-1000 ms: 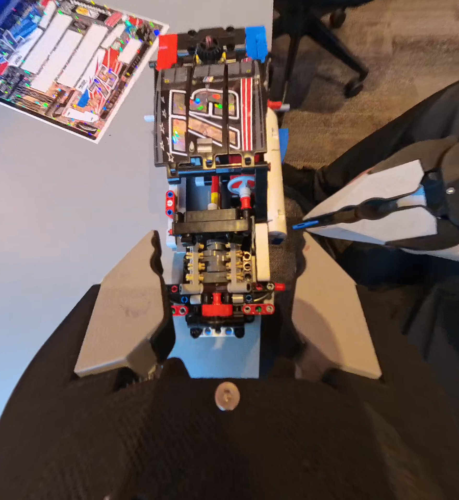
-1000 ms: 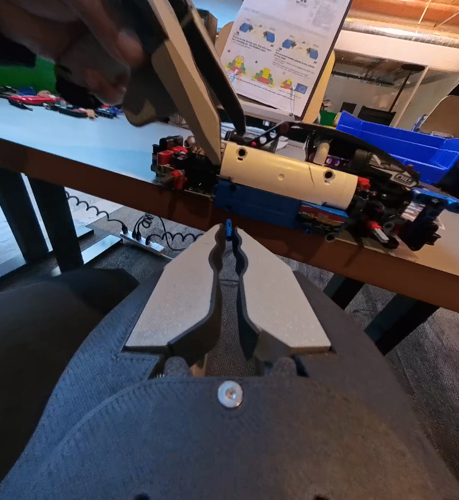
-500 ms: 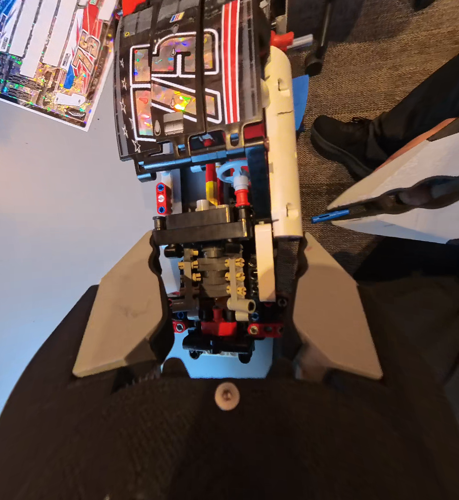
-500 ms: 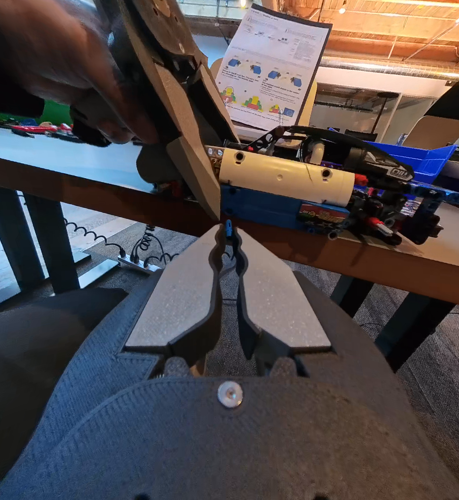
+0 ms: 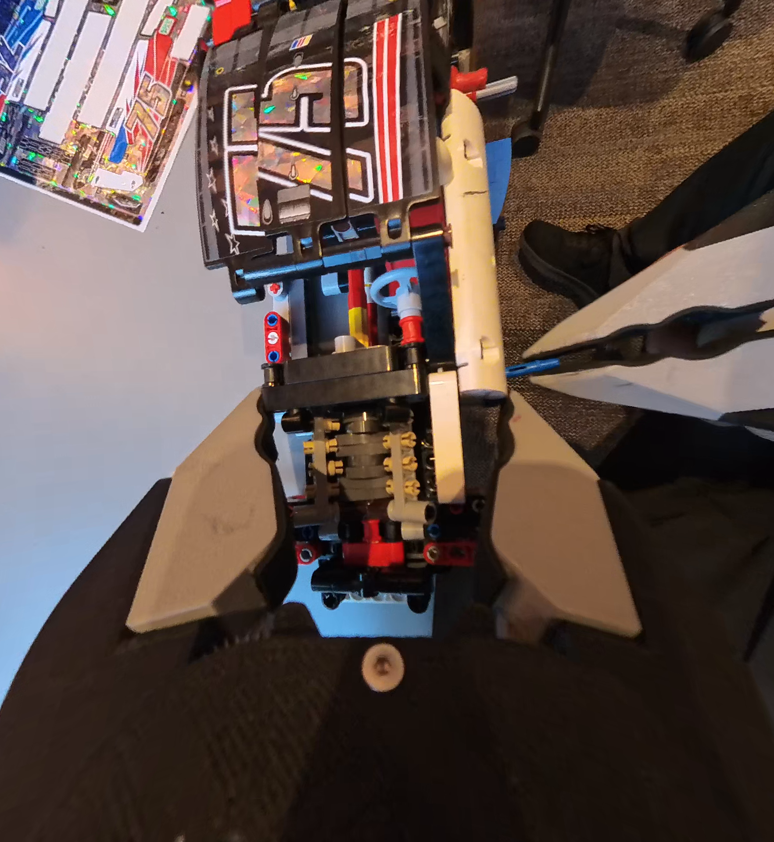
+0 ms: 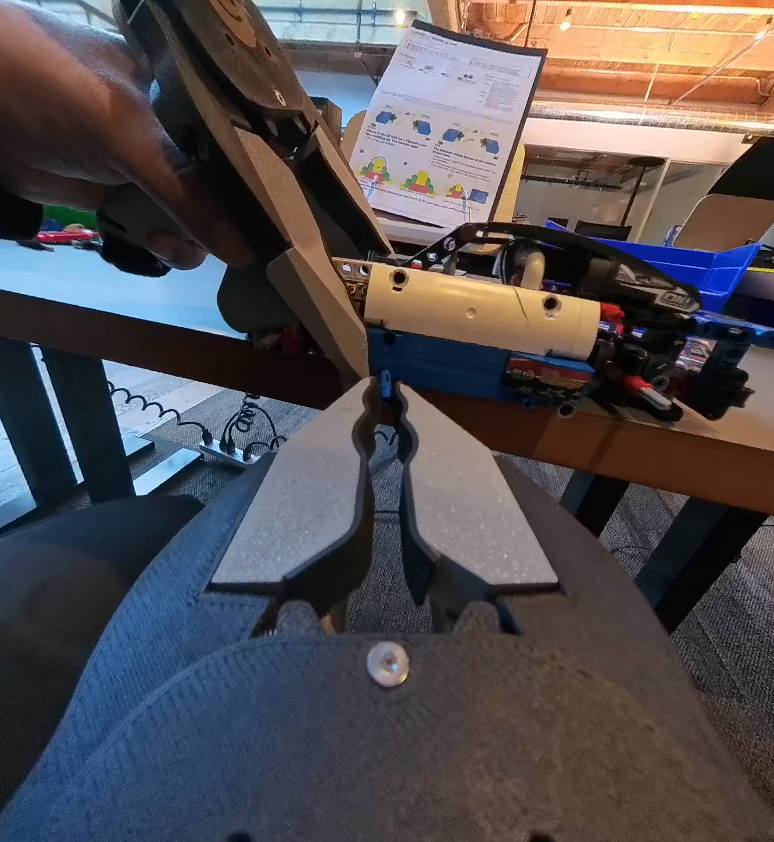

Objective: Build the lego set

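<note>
The lego car (image 5: 330,136), with a black patterned roof and white side panels, lies at the table's edge. My left gripper (image 5: 385,401) is open and straddles the car's rear engine block, one finger on each side. In the right wrist view the car (image 6: 481,310) shows side-on, with the left gripper's finger (image 6: 321,310) against its rear. My right gripper (image 6: 384,394) is shut on a small blue pin (image 6: 385,380), whose tip sits just below the car's blue side panel (image 6: 444,360). The pin (image 5: 533,366) also shows in the left wrist view, pointing at the white panel.
A sticker sheet (image 5: 79,91) lies on the grey table left of the car. An instruction sheet (image 6: 444,136) stands behind it, with a blue bin (image 6: 695,269) to the right. A person's hand (image 6: 79,136) holds the left gripper. A power strip (image 6: 225,451) and cables lie on the floor.
My left gripper has moved forward over the car, so its rear now sits between the fingers. My right gripper has carried the blue pin closer to the car's side.
</note>
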Demonstrator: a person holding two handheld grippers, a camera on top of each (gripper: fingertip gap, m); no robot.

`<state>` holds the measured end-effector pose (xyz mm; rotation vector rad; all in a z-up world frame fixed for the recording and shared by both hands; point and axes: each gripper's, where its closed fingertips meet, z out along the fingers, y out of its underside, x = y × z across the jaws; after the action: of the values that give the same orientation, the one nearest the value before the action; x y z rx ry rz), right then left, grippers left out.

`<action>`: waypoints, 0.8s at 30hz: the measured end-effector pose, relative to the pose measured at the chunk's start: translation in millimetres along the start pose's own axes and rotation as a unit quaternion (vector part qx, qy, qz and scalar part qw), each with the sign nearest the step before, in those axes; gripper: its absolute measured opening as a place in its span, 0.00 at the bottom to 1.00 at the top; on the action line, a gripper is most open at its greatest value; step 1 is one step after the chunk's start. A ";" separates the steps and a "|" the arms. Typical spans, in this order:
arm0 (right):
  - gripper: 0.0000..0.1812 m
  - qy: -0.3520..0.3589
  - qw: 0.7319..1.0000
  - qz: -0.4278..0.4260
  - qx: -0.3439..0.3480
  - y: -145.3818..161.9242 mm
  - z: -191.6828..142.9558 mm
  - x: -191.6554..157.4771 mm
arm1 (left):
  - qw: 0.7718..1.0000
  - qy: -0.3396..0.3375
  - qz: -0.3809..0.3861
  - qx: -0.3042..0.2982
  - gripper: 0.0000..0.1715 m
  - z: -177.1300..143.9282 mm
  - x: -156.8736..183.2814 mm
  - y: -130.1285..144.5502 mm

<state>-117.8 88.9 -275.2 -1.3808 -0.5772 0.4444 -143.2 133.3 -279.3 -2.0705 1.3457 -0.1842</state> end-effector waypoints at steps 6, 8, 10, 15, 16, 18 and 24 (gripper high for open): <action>0.01 0.000 1.000 0.000 -0.002 -0.1 -0.8 -0.2 | 1.000 0.000 -0.002 -0.004 0.56 0.0 1.3 -0.5; 0.01 0.000 1.000 0.002 -0.002 -0.3 -1.2 0.1 | 1.000 0.002 -0.004 -0.007 0.56 -0.6 2.1 -0.3; 0.01 0.000 1.000 0.003 -0.002 -0.4 -1.5 0.4 | 1.000 0.008 -0.002 -0.005 0.55 -1.4 2.8 -0.3; 0.01 0.000 1.000 -0.003 -0.005 -0.9 -1.6 0.3 | 0.999 0.037 -0.034 0.014 0.56 -4.4 6.0 -3.8; 0.01 0.000 1.000 -0.003 -0.005 -1.0 -1.5 0.3 | 0.998 0.036 -0.038 0.017 0.55 -4.4 5.3 -4.2; 0.01 -0.001 1.000 -0.003 -0.006 -1.2 -1.2 0.3 | 0.998 0.036 -0.038 0.019 0.54 -4.1 4.6 -4.5; 0.01 0.001 1.000 0.004 -0.009 0.3 -0.5 0.8 | 0.999 0.024 -0.026 0.024 0.54 -3.5 3.7 -5.2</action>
<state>-116.9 89.0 -275.5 -1.4009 -0.5744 0.4448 -139.1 129.9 -274.4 -2.0744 1.3037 -0.2885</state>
